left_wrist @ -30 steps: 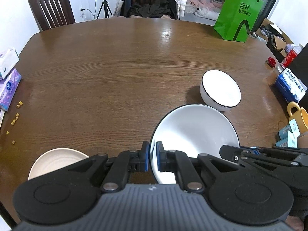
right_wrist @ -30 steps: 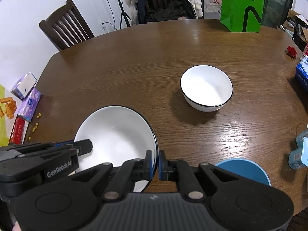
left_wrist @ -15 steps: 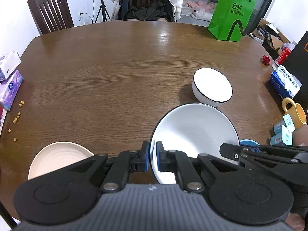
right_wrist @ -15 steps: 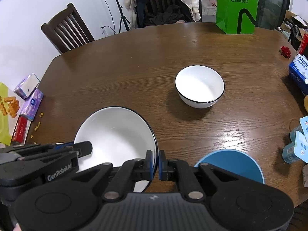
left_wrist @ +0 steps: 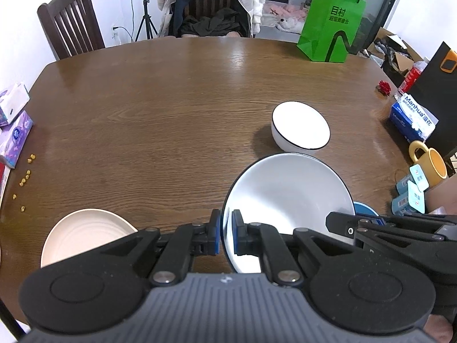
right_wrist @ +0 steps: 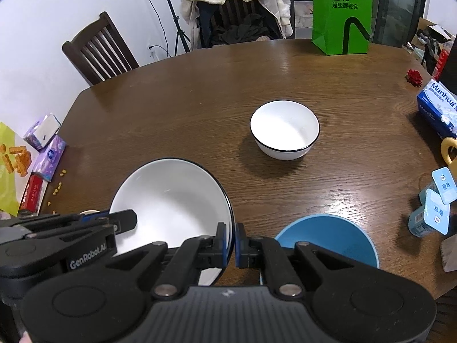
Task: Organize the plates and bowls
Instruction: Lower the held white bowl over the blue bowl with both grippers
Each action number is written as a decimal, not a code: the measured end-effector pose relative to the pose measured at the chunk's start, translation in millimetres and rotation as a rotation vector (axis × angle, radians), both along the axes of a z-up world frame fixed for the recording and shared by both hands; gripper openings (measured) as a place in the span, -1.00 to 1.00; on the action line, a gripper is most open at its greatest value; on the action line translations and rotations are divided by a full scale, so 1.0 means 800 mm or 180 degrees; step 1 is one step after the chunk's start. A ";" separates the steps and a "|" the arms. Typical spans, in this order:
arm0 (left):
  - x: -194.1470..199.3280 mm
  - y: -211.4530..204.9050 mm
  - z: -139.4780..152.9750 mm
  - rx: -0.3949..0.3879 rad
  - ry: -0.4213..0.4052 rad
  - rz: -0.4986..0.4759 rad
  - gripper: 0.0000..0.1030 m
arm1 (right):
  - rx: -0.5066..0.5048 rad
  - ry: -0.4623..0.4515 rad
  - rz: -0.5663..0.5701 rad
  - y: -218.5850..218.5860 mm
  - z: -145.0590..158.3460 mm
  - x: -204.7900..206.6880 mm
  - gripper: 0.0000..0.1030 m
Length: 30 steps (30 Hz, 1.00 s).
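left gripper (left_wrist: 226, 235): clamped, angled down | right gripper (right_wrist: 232, 243): clamped, angled down

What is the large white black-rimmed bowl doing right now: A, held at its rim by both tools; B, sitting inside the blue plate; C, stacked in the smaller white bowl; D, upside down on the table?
A: the left tool and right tool each pinch opposite sides of the large bowl's rim, holding it tilted.
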<state>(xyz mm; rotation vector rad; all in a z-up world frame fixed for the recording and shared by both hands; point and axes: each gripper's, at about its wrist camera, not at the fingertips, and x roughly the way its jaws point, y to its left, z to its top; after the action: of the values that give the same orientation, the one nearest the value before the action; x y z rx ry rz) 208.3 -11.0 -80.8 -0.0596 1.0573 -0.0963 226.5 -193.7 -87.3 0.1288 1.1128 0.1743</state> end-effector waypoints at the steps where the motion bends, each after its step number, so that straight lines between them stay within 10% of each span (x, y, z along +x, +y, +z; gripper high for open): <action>1: -0.001 -0.001 0.001 -0.0001 -0.0003 -0.0007 -0.84 | 0.0000 -0.0004 -0.0007 -0.002 0.001 -0.002 -0.89; 30: -0.021 -0.079 0.007 -0.0013 -0.0040 -0.0416 -0.84 | -0.0017 -0.0047 -0.0403 -0.077 0.006 -0.042 -0.89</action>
<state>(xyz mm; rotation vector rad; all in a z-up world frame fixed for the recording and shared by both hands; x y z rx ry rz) 191.4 -73.9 -74.9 0.0065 1.0482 -0.2167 193.0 -255.0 -82.9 0.1922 1.0869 0.0592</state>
